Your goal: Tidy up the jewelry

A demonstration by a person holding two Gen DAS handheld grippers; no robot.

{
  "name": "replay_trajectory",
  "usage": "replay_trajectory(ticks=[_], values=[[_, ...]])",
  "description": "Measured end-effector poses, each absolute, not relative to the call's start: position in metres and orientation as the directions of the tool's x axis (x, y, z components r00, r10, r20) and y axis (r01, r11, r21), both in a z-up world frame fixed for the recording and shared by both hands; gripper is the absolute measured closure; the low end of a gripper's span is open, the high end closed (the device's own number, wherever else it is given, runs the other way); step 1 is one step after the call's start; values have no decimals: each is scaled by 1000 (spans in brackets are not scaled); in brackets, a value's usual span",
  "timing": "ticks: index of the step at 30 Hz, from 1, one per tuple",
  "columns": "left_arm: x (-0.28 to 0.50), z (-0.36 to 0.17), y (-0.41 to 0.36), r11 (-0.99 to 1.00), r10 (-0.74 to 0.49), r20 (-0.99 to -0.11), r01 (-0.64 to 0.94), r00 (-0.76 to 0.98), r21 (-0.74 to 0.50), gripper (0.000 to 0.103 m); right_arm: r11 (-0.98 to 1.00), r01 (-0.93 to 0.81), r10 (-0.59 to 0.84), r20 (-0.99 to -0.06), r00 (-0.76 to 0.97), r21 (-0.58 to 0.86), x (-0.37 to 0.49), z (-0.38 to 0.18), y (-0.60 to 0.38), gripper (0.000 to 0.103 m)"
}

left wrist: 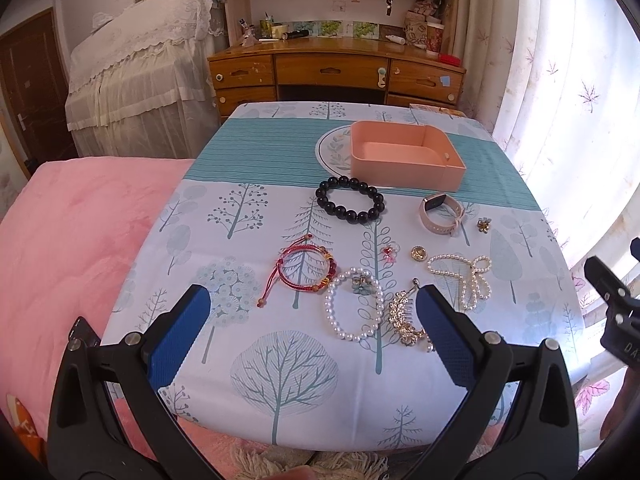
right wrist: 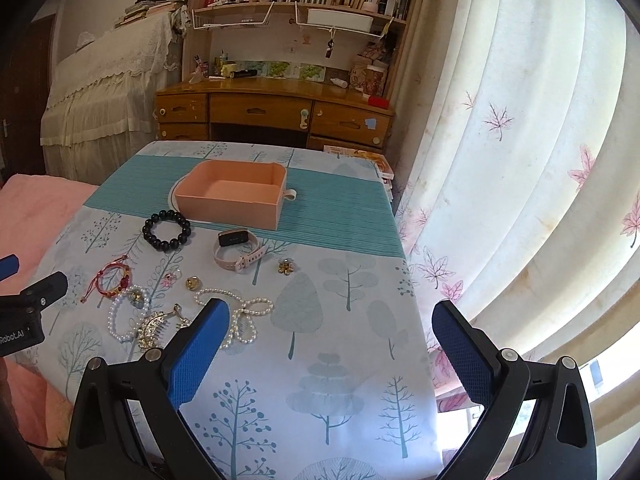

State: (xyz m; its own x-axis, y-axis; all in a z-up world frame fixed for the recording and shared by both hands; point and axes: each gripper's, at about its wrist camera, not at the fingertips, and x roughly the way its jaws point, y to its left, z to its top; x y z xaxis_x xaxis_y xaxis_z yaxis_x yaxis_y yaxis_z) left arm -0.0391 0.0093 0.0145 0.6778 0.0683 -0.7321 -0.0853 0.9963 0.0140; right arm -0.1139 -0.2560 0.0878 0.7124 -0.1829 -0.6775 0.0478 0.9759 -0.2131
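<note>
An empty pink box [left wrist: 404,156] [right wrist: 234,196] stands at the table's far middle. In front of it lie a black bead bracelet [left wrist: 351,199] [right wrist: 166,230], a pink smartwatch [left wrist: 440,213] [right wrist: 238,250], a red cord bracelet [left wrist: 306,268] [right wrist: 112,276], a white pearl bracelet [left wrist: 354,309] [right wrist: 124,316], a gold hair comb [left wrist: 404,316] [right wrist: 154,330], a pearl bow [left wrist: 464,276] [right wrist: 240,316] and small brooches [left wrist: 419,254]. My left gripper [left wrist: 312,320] is open and empty above the near table. My right gripper [right wrist: 330,332] is open and empty, right of the jewelry.
The table wears a tree-print cloth [left wrist: 280,360]. A pink blanket [left wrist: 72,248] lies to the left. A curtain [right wrist: 520,160] hangs at the right edge. A wooden desk [left wrist: 336,68] with shelves stands behind the table. The other gripper shows at each view's side.
</note>
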Motion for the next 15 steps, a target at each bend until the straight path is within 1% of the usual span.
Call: replay_trajectory(ticks=[6,13,15], values=[[-41,13,10,997,65,-735,-80,675,15,1,986,-8,-116,-718,686,-167,-122,77,-239,1],[-33,11,3,1000,20,-749,-30,662,0,1,992,-25,-76,-761,644,-120,-119,65,-228,1],[-29,10,-1,1000,11,-750,-18,661,-1,4,994,-24,-67,-766,639,-107,-115,64,-228,1]])
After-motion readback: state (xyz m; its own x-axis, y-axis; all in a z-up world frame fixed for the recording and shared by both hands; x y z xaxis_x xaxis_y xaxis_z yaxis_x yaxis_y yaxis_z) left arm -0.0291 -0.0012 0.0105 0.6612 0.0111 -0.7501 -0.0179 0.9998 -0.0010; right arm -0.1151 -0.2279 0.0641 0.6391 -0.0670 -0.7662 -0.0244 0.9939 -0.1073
